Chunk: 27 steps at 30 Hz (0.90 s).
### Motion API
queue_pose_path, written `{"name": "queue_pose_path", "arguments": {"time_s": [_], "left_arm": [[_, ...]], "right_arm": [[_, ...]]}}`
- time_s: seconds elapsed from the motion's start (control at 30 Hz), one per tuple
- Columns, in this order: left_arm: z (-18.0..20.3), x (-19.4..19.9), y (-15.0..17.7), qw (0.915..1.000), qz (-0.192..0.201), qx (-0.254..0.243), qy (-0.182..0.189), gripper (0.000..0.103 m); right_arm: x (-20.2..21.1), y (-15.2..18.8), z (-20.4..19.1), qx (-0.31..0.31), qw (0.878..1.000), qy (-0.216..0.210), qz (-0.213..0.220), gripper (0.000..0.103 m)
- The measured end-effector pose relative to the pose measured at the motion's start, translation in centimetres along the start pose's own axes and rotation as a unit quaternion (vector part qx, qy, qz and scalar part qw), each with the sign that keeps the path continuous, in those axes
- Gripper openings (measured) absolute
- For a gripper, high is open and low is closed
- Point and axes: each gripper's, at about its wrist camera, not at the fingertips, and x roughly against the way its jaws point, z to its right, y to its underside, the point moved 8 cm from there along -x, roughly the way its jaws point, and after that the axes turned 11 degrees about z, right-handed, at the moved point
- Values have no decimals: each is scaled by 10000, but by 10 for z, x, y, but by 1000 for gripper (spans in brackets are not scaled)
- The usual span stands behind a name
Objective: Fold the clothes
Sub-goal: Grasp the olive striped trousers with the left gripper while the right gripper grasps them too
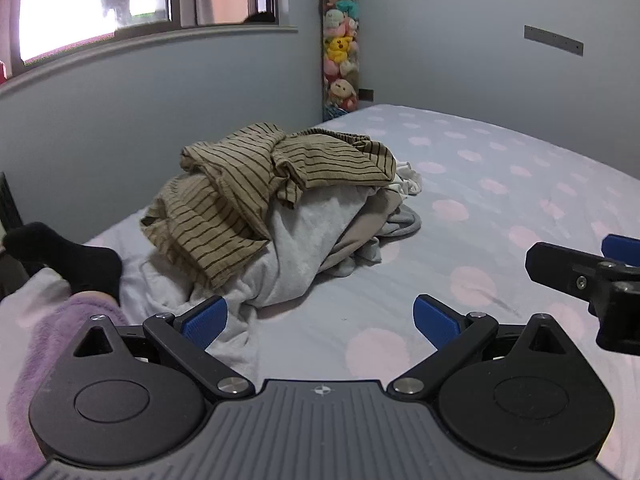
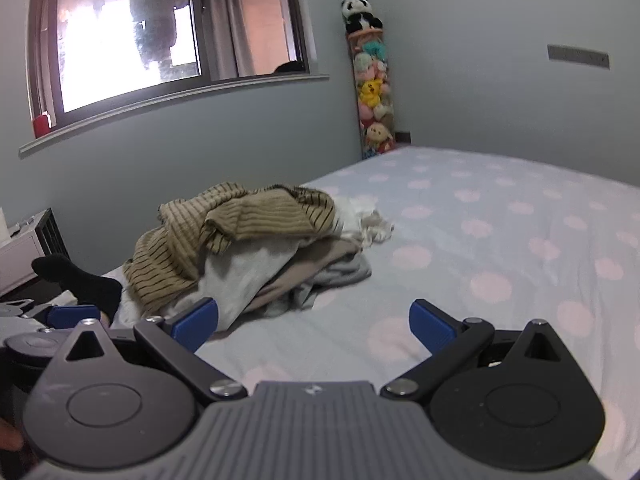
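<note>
A heap of clothes lies on the bed: a tan striped garment (image 1: 248,184) on top, a light grey garment (image 1: 296,248) and a beige one under it, white cloth (image 1: 408,178) at the back. The heap also shows in the right wrist view (image 2: 240,236). My left gripper (image 1: 320,320) is open and empty, hovering just in front of the heap's near edge. My right gripper (image 2: 314,322) is open and empty, in front of the heap and a little right of it. Part of the right gripper (image 1: 592,276) shows at the right edge of the left wrist view.
The bed (image 1: 500,208) has a pale blue sheet with pink dots. A foot in a black sock (image 1: 68,256) and a purple fleece leg (image 1: 52,328) lie at the left. A tube of plush toys (image 1: 340,52) stands in the corner. A white bedside unit (image 2: 24,248) is far left.
</note>
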Motion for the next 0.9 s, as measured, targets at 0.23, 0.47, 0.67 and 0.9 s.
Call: {"name": "queue_pose_path", "arguments": {"time_s": [0.23,0.47,0.67,0.9], "left_arm": [[-18,-40,-28,9998,18,-58,-176,91],[-53,-102,-45,9988,15,-4,-481,80],[-70,-142,-38,9983,-100,180,-542,60],[-75,-160,-34,9979,-54,307,-575,35]], "right_arm": [[-56,-6,-1,360,9983,-319,-327,102],[-124,-7,-34,776,9935,-716,-414,83],[-189,-2,-69,1498,9826,-1033,-376,74],[-261,9,-85,2036,9727,-1050,-365,72]]}}
